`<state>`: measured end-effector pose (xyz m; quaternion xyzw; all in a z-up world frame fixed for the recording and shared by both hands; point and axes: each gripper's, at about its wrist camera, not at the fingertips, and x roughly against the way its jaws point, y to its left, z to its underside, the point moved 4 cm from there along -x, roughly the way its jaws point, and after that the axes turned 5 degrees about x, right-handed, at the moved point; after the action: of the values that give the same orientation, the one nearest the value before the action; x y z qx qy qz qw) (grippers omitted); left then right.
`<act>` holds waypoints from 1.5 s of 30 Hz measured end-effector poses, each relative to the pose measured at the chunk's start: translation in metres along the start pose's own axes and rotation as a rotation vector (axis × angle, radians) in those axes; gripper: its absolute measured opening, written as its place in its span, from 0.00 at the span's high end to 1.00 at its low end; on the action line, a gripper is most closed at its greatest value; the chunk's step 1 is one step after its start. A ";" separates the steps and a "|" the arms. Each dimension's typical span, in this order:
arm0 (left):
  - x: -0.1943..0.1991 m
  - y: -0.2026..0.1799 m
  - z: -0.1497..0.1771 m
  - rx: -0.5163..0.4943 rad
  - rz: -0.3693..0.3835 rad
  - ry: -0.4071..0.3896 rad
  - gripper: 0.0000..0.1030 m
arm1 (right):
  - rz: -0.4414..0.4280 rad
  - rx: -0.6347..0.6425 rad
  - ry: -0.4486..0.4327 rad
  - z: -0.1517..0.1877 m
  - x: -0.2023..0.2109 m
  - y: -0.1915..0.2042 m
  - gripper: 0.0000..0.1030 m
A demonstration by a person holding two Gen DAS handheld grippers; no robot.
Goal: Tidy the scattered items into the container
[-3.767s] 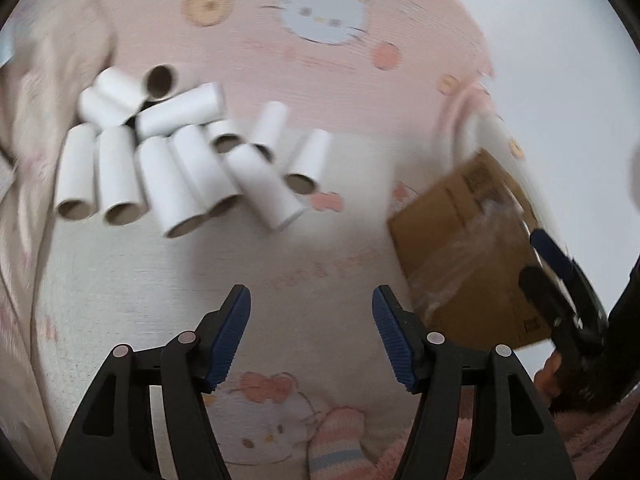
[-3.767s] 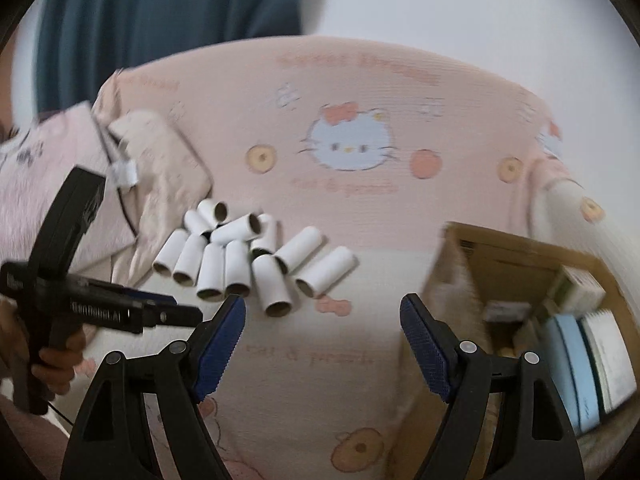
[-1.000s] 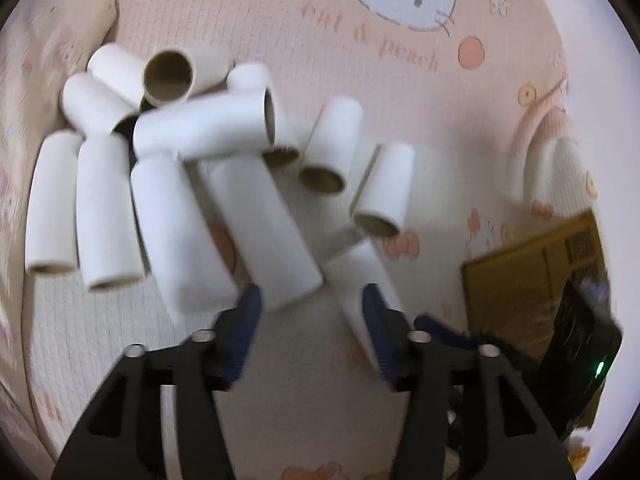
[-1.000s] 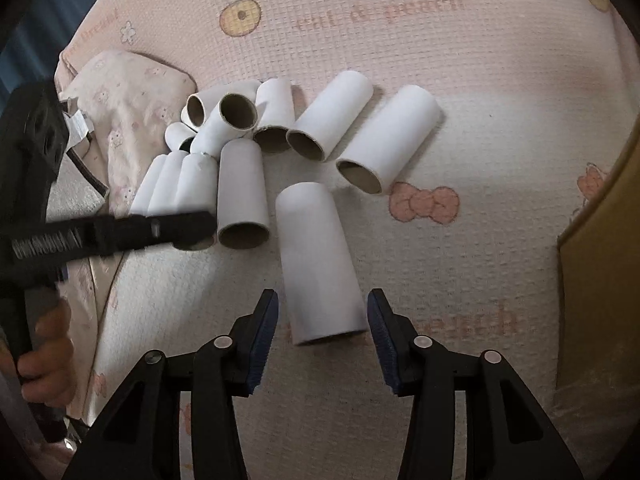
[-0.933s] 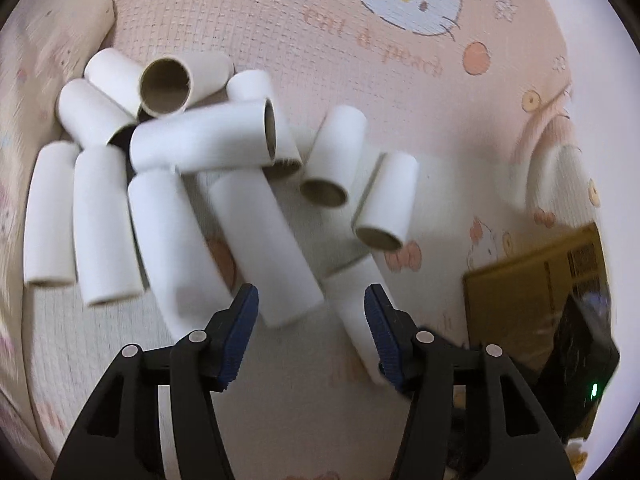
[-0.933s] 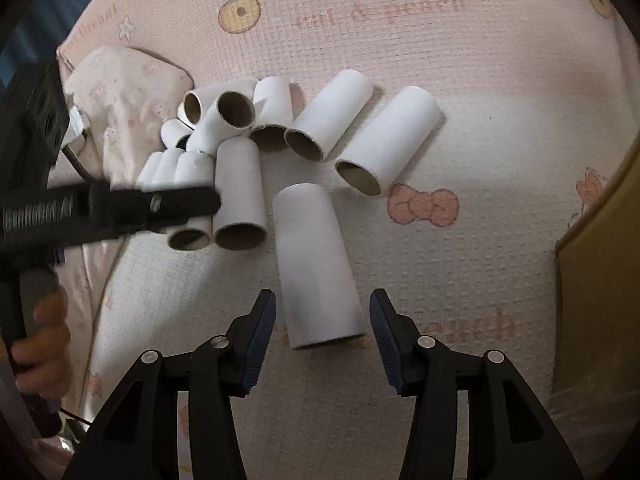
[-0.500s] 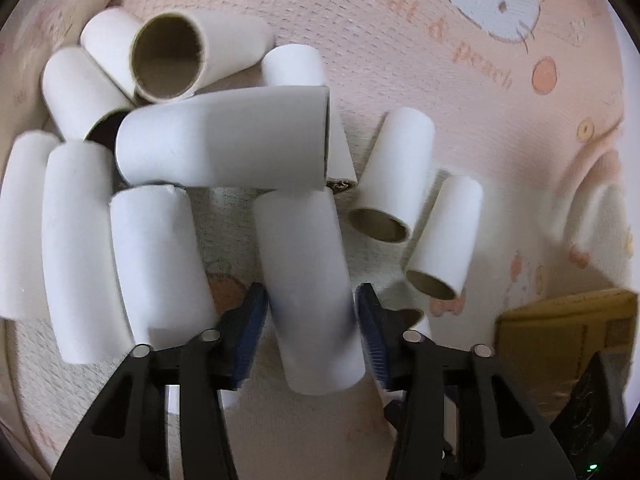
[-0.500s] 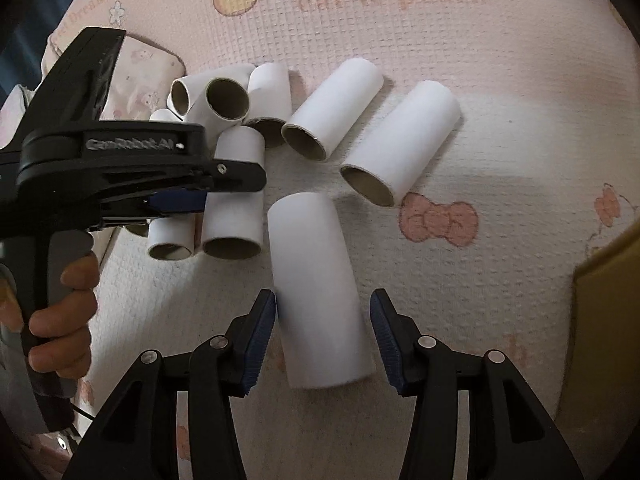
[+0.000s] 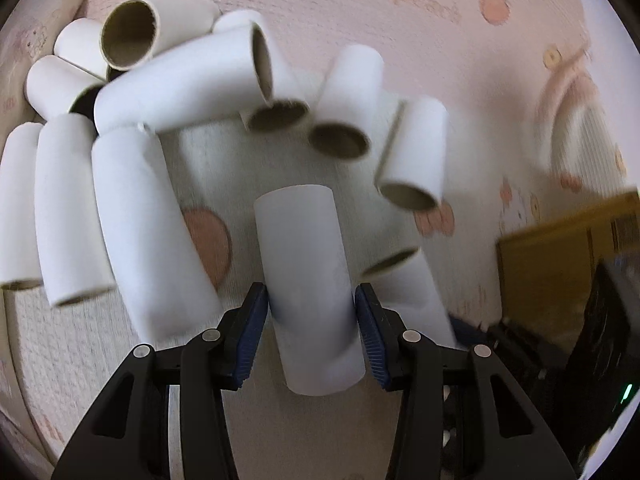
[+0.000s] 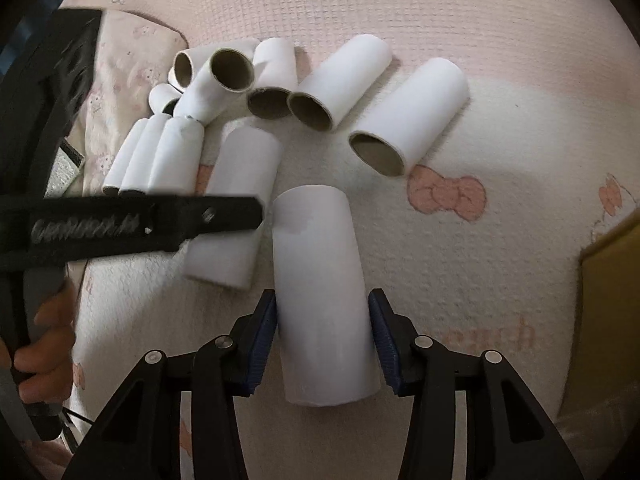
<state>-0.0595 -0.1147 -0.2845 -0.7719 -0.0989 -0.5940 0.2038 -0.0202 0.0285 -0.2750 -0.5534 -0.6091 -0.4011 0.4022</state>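
Left wrist view: the left gripper (image 9: 310, 330) has its jaws closed against a white cardboard tube (image 9: 308, 292), pads on both flanks near its near end, the tube pointing away from the camera. It looks slightly lifted or tilted, though I cannot tell whether it has cleared the blanket (image 9: 360, 20). In the right wrist view, the right gripper (image 10: 322, 340) straddles a second tube (image 10: 324, 300) the same way; the left pad touches it, while the right pad sits just beside it, so I cannot tell if the grip is closed.

The main risk, as I judge it, is crushing: these tubes are thin, hollow card and will flatten under a hard squeeze, or slip out lengthwise under a light one. Both are held near one end, so the free end may droop and swing. The two grippers also work close together, and the left one crosses the right view just left of its tube, so a collision is possible on lifting. The loose pile of tubes (image 9: 132, 140) lies far and left; the cardboard box (image 9: 560, 264) stands to the right.
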 end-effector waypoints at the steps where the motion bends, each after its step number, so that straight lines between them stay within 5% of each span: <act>1: 0.001 -0.002 0.005 -0.023 -0.006 0.004 0.52 | 0.005 -0.005 0.001 0.003 0.000 -0.001 0.58; 11: 0.011 -0.025 0.058 -0.271 -0.081 0.017 0.52 | 0.140 -0.006 0.045 0.031 0.023 -0.010 0.58; 26: 0.003 -0.013 0.046 -0.163 -0.057 0.031 0.52 | 0.100 -0.037 0.032 0.035 0.014 -0.015 0.58; 45: 0.017 -0.013 0.059 -0.167 -0.034 -0.055 0.54 | 0.137 -0.016 0.018 0.049 0.022 -0.013 0.59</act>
<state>-0.0085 -0.0797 -0.2782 -0.8004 -0.0674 -0.5823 0.1258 -0.0364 0.0808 -0.2724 -0.5935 -0.5628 -0.3825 0.4298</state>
